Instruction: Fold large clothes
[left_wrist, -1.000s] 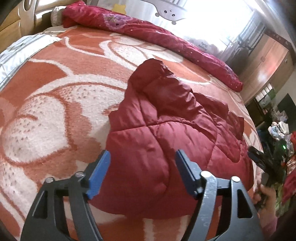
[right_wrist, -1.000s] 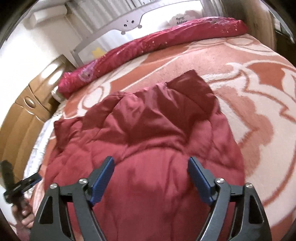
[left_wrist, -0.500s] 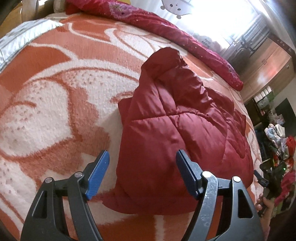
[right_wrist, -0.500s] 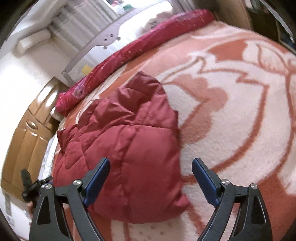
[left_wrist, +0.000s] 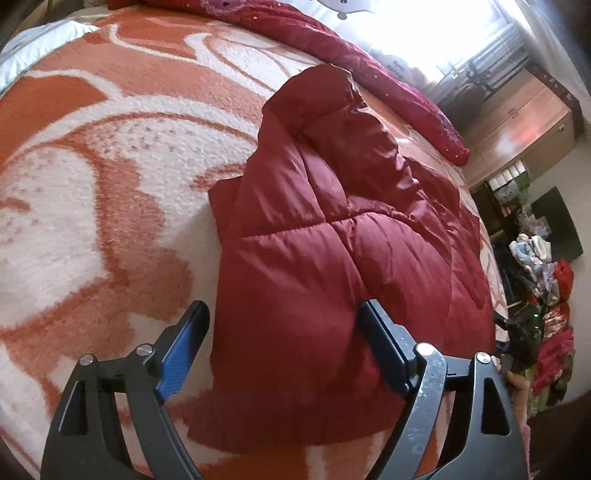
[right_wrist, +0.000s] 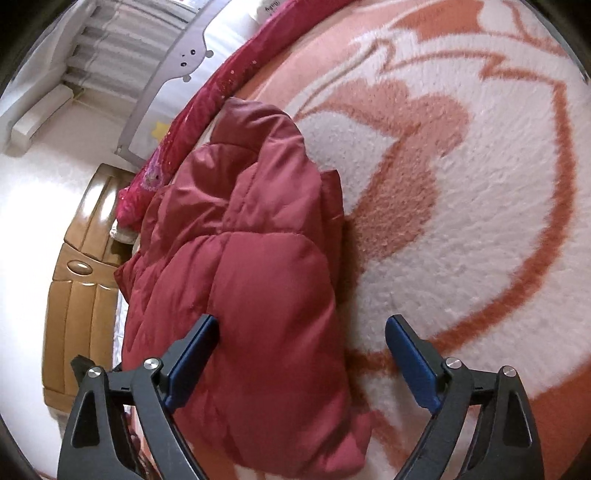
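Observation:
A dark red puffy quilted jacket (left_wrist: 332, 240) lies bunched on a bed with an orange and white patterned blanket (left_wrist: 92, 166). My left gripper (left_wrist: 284, 325) is open and empty, held just above the jacket's near left edge. In the right wrist view the jacket (right_wrist: 251, 258) lies to the left, and my right gripper (right_wrist: 301, 339) is open and empty above its near right edge. Nothing sits between the fingers of either gripper.
A rolled crimson quilt (left_wrist: 369, 62) lies along the far side of the bed, in front of a grey bed rail (right_wrist: 177, 70). A wooden headboard (right_wrist: 81, 280) stands at the bed's end. Wardrobes (left_wrist: 524, 122) and a clothes pile (left_wrist: 546, 288) stand beyond the bed.
Both grippers have swung outwards, away from the jacket's middle: the left view has shifted left, the right view right. Both stayed open and empty. The jacket has not visibly moved.

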